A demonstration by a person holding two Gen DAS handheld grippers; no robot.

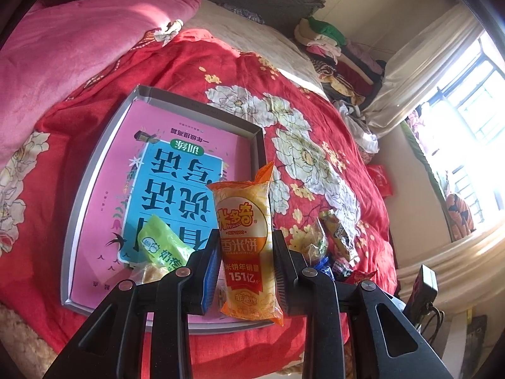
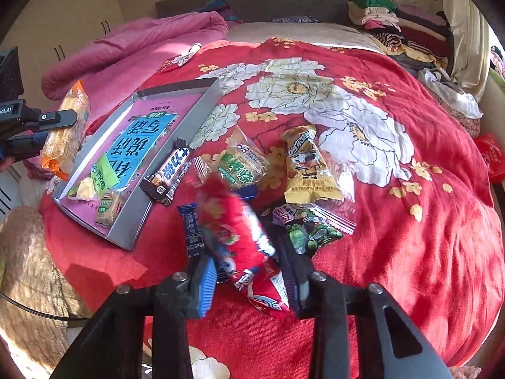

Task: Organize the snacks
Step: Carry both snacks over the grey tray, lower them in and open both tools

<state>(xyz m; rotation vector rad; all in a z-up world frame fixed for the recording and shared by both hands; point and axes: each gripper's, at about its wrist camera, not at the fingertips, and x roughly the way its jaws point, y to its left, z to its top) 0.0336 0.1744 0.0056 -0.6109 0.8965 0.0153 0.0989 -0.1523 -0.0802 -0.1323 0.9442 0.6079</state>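
My left gripper (image 1: 246,235) is shut on an orange and yellow rice cracker packet (image 1: 244,240), held upright over the near right corner of the grey tray (image 1: 258,145). The tray has a pink and blue printed bottom and holds a green milk snack packet (image 1: 164,246). In the right wrist view the left gripper (image 2: 56,120) and its packet (image 2: 66,132) hang at the tray's (image 2: 202,107) left side. My right gripper (image 2: 243,246) is shut on a blurred red snack packet (image 2: 243,243) just above the bedspread.
Loose snacks lie on the red flowered bedspread (image 2: 410,252): a black chocolate bar (image 2: 169,173), a green biscuit packet (image 2: 243,164), a yellow packet (image 2: 306,164), a green pea packet (image 2: 306,227), a blue packet (image 2: 191,230). A pink quilt (image 1: 79,38) lies behind the tray.
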